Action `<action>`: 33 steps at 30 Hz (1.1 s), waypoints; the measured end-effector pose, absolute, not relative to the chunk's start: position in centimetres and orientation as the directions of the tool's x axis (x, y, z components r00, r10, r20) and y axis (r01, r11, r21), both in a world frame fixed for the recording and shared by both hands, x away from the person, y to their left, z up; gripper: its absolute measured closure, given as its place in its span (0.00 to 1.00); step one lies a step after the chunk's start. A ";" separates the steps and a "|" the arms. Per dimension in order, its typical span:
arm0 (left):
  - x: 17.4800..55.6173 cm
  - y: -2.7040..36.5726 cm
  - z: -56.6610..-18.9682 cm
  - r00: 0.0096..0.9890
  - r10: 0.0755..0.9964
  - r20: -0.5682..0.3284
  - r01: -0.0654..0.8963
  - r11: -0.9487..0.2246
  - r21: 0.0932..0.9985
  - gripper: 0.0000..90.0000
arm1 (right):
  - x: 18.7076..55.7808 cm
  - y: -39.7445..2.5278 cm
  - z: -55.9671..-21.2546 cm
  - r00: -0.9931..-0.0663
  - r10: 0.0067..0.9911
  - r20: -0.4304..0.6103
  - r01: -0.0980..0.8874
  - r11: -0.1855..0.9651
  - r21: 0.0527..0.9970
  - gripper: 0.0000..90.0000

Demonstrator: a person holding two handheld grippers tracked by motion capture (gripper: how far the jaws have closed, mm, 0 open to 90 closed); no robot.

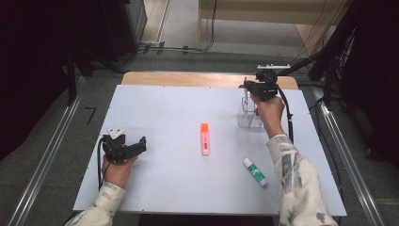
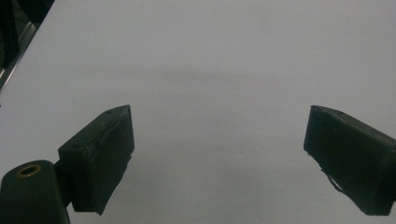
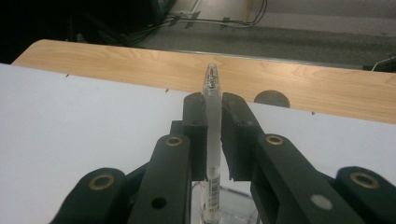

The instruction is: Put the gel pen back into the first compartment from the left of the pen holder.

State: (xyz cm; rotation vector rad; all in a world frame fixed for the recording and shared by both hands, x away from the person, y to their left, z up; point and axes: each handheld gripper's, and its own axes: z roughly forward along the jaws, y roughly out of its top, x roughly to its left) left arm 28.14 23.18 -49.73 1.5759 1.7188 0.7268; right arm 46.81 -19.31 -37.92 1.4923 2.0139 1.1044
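Observation:
My right gripper (image 1: 245, 85) is at the back right of the white table, shut on a clear plastic pen (image 3: 212, 121) that stands upright between its jaws (image 3: 213, 106). The pen's lower end reaches down into a clear holder (image 1: 249, 117) just below the gripper; the holder's rim (image 3: 233, 205) shows under the jaws. An orange highlighter (image 1: 204, 139) lies at the table's middle. A glue stick (image 1: 254, 172), white with a green label, lies at the front right. My left gripper (image 1: 141, 143) rests at the front left, open (image 2: 219, 149), nothing between its jaws.
The white sheet (image 1: 164, 113) covers most of a wooden tabletop, whose bare strip (image 1: 188, 78) runs along the far edge with a round cable hole (image 3: 272, 98). Cables and dark stands lie on the floor beyond. Metal rails flank both sides.

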 end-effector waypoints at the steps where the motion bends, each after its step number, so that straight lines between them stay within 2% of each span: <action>1: 28.1 23.2 -49.7 -0.031 0.993 -0.113 0.610 0.108 0.785 0.10 | 46.5 -19.4 -38.0 -0.351 0.927 0.131 0.607 0.119 0.786 0.87; 20: 28.2 23.0 -49.8 -0.027 0.994 -0.105 0.613 0.100 0.784 0.10 | 44.1 -20.9 -39.9 -0.365 0.923 0.119 0.614 0.143 0.777 0.87; 33: 28.1 23.1 -49.7 -0.033 0.993 -0.113 0.608 0.110 0.787 0.10 | 42.4 -21.6 -40.7 -0.380 0.915 0.138 0.604 0.132 0.786 0.64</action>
